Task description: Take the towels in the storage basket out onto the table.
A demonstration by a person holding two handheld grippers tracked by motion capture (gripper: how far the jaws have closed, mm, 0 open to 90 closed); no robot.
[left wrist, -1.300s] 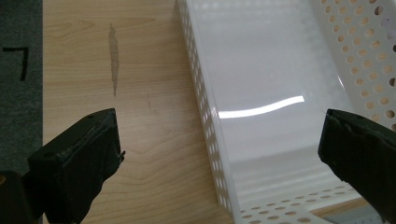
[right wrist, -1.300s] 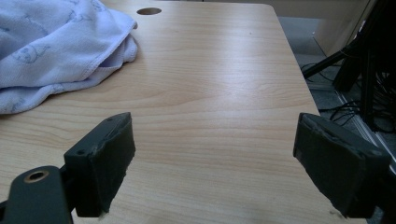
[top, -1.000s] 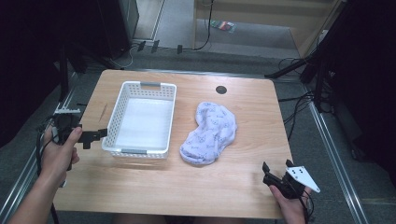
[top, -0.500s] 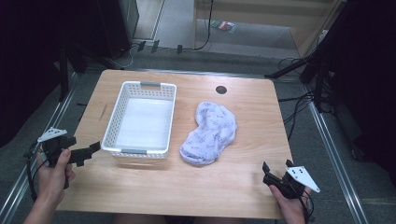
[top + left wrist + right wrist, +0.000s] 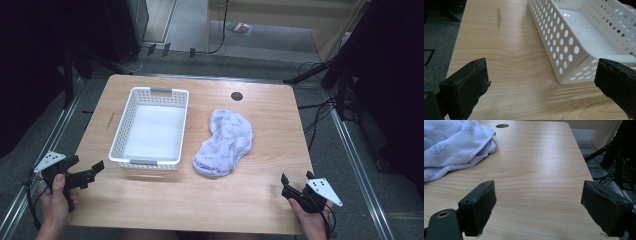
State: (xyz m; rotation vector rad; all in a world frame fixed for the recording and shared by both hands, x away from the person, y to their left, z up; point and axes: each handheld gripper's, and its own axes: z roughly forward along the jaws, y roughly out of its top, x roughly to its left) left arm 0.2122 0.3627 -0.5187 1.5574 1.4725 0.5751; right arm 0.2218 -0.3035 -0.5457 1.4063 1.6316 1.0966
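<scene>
- Left gripper point(image 5: 85, 172) hovered at the near left corner of the table point(image 5: 260, 105), its jaws spread wide with nothing between them. In the left gripper view, the near corner of the white basket point(image 5: 574, 42) lay just ahead and to the right of the jaws, not touching them.
- Basket point(image 5: 150, 129) stood with its long axis running away from the person, and it was empty inside. Bare wood stayed free on its left side, up to the table edge.
- Light blue towel point(image 5: 223, 142) lay crumpled just to the right of the basket, apart from it, with its long axis running away and slightly to the right.
- Right gripper point(image 5: 298, 185) waited at the near right edge, also spread and empty. In its own view the towel point(image 5: 451, 147) lay ahead and to the left, with open wood between.
- I judged the right gripper was nearer to the towel, so it could reach forward and leftward without obstacle.
</scene>
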